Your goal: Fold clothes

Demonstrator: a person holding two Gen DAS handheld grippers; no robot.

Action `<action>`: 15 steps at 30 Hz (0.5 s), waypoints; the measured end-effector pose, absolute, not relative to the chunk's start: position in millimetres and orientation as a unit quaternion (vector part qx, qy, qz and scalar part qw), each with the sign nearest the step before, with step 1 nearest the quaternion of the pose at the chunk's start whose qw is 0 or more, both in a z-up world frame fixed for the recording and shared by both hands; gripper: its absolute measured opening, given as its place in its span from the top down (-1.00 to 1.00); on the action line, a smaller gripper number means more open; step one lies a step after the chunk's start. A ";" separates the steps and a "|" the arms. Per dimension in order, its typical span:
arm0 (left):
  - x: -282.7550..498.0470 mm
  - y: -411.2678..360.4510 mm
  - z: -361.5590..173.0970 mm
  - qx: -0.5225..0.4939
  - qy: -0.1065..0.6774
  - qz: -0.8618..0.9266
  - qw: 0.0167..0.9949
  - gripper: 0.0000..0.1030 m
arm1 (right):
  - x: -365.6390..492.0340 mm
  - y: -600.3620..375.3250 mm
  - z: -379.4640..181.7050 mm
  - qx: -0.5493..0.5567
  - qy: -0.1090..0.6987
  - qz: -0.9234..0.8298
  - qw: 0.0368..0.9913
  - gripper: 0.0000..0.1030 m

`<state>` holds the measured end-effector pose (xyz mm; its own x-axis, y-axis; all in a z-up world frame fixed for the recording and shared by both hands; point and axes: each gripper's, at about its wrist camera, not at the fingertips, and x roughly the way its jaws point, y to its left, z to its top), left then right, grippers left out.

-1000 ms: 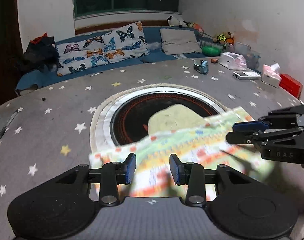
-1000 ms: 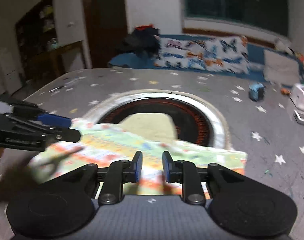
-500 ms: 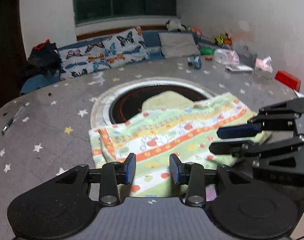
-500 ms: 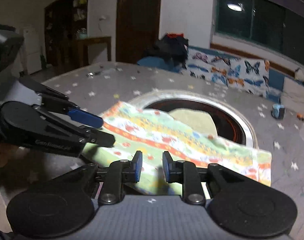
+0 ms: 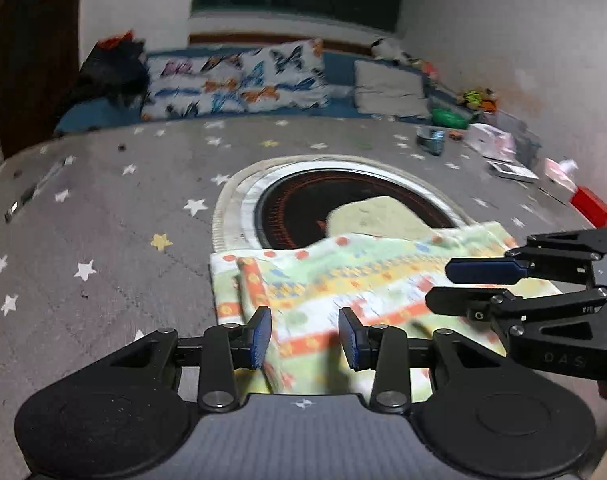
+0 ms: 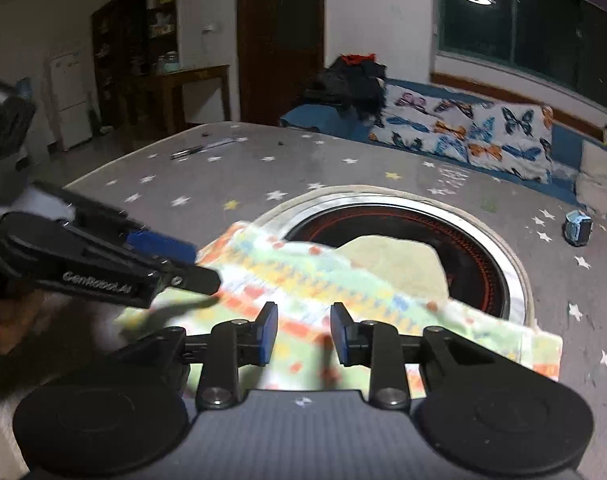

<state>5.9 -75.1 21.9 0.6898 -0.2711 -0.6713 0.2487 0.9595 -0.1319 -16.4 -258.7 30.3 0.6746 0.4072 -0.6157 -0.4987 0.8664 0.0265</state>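
Patterned cloth [image 5: 343, 280] lies folded on the star-print table cover [image 5: 123, 240], its far edge draped over the near rim of the round inset burner [image 5: 303, 204] at table centre. In the left wrist view the cloth sits from about 6 to 3 o'clock of the burner ring. A pale yellow-green cloth [image 5: 379, 216] lies inside the ring, partly under the patterned one.

Left gripper [image 5: 305, 338]: jaws apart, nothing pinched, cloth visible through the gap below them. Released.

Right gripper [image 6: 303, 334]: jaws have just been opening, gap clear, cloth beneath and not clamped. In the left wrist view it comes in from 3 o'clock [image 5: 439, 286], its tips over the cloth's right end. Frame is motion-blurred, so whether the lower finger touches the fabric I can't say for sure.

From the right wrist view the left gripper enters at 9 o'clock [image 6: 207, 266], its tips over the cloth's left end.

Other items: pen [image 6: 203, 148] at about 11 o'clock on the table in the right wrist view, butterfly pillows [image 5: 239, 80] at 12 o'clock beyond the table in the left wrist view, red box [image 5: 591, 210] at 2 o'clock.
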 end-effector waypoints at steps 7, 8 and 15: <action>42.0 -72.6 11.6 -0.011 0.385 -0.099 0.918 0.25 | 39.1 -254.7 15.1 -0.049 0.349 0.223 0.909 0.45; 44.9 -71.5 9.2 -0.013 0.386 -0.095 0.917 0.25 | 44.6 -253.6 10.8 -0.048 0.353 0.220 0.908 0.45; 41.7 -62.9 14.3 -0.020 0.381 -0.086 0.920 0.22 | 48.8 -248.3 5.2 -0.060 0.350 0.213 0.910 0.45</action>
